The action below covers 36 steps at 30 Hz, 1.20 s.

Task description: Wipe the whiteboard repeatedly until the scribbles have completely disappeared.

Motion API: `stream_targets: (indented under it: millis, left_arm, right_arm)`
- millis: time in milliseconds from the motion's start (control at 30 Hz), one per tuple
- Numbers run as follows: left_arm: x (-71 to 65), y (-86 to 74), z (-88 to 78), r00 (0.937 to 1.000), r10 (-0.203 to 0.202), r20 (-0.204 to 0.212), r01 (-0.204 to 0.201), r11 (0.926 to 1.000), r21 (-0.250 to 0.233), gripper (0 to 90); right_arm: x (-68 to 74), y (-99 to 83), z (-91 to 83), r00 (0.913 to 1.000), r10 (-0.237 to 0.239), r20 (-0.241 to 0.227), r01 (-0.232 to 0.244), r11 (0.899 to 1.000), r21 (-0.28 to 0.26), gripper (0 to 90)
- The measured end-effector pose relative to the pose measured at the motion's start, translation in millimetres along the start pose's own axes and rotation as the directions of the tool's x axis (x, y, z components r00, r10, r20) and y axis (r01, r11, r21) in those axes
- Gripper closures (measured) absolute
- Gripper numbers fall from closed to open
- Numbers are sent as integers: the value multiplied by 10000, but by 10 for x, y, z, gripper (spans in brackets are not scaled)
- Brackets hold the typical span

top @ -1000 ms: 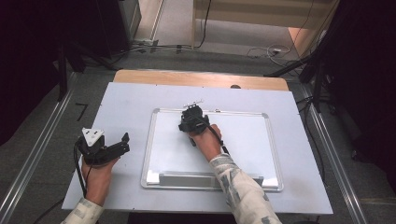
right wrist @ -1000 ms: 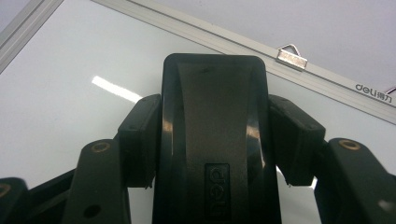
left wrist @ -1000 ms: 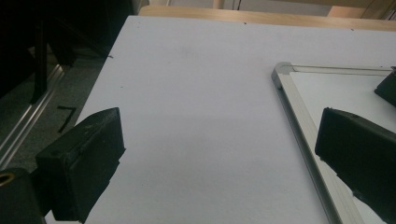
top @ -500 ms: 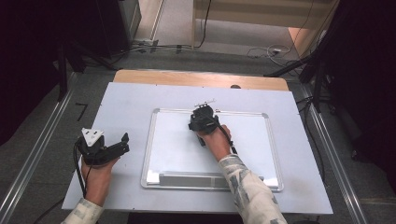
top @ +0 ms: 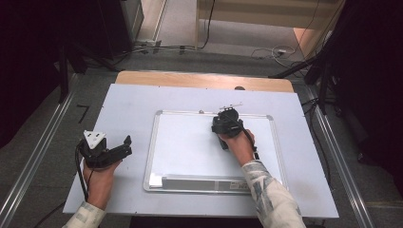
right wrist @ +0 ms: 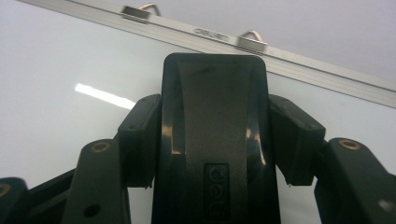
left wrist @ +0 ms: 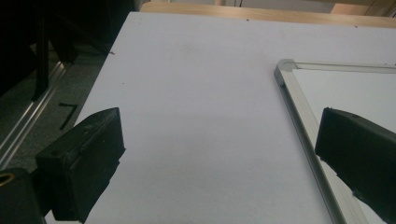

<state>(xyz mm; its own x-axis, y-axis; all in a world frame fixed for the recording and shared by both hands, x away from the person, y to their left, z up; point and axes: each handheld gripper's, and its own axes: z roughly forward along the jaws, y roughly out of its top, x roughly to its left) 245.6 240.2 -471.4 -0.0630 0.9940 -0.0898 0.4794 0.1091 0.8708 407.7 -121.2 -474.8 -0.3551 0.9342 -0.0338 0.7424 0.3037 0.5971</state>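
A whiteboard [top: 190, 152] in a silver frame lies flat in the middle of the table. My right gripper [top: 227, 122] is over its upper part, near the top frame, and is shut on a black board eraser [right wrist: 215, 93]. In the right gripper view the eraser sits between both pads [right wrist: 140, 140], pressed against the white surface, with the board's top frame [right wrist: 299, 60] just ahead. My left gripper [top: 124, 146] rests on the table to the left of the board. Its jaws stand wide open with nothing between them [left wrist: 219, 158]. The board's corner [left wrist: 285, 70] lies ahead of it.
The pale table top [top: 133, 104] has a wooden strip [top: 190, 80] along its far edge. A pen tray [top: 199, 183] runs along the board's near edge. Two metal hooks [right wrist: 252, 37] stick out of the top frame. Metal rails [top: 38, 156] flank the table, and cables lie on the floor beyond.
My right gripper has slid to the right along the upper part of the whiteboard with the eraser in it. The left gripper has stayed in place.
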Motion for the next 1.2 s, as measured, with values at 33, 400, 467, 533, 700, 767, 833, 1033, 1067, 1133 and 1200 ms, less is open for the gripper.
stream_targets:
  millis: [33, 400, 467, 533, 700, 767, 833, 1033, 1067, 1133, 1200]
  left_arm:
    - [-1, 0, 1, 10000, -4, 3, 4, 10000, 2, 16]
    - [3, -4, 5, 10000, -67, -24, 67, 10000, 31, 16]
    - [6, -4, 12, 10000, -53, -6, 53, 10000, 36, 17]
    - [4, -4, 14, 10000, -39, -20, 39, 10000, 40, 16]
    - [-6, -2, 23, 10000, -17, -34, 17, 10000, 33, 16]
    - [-10, -3, 24, 10000, -23, -37, 24, 10000, 55, 16]
    - [-12, -5, 24, 10000, -17, -29, 17, 10000, 57, 16]
    - [-8, -5, 17, 10000, -7, -56, 7, 10000, 34, 16]
    - [-7, -5, 17, 10000, -16, -49, 16, 10000, 36, 16]
    - [-8, -5, 24, 10000, -31, -41, 31, 10000, 43, 16]
    - [-13, -3, 28, 10000, -46, -28, 46, 10000, 69, 16]
  right_arm:
    - [-39, -9, -8, 10000, 61, 31, -61, 10000, 20, 385]
    - [-326, -91, -60, 9979, 582, 266, -581, 9983, -65, 385]
    - [-336, -102, -73, 9982, 543, 269, -542, 9985, -48, 385]
    - [-340, -113, -86, 9985, 477, 276, -476, 9989, -33, 385]
    - [-372, -136, -133, 9983, 463, 355, -455, 9987, -213, 385]
    - [-392, -121, -183, 9982, 550, 238, -541, 9977, -401, 386]
    - [-399, -99, -238, 9984, 515, 224, -504, 9977, -458, 385]
    - [-444, -86, -310, 9980, 614, 163, -603, 9963, -615, 385]
    - [-452, -87, -316, 9978, 642, 136, -632, 9960, -628, 385]
    - [-459, -86, -330, 9975, 694, 126, -684, 9956, -639, 385]
    - [-460, -84, -337, 9975, 692, 102, -684, 9954, -666, 385]
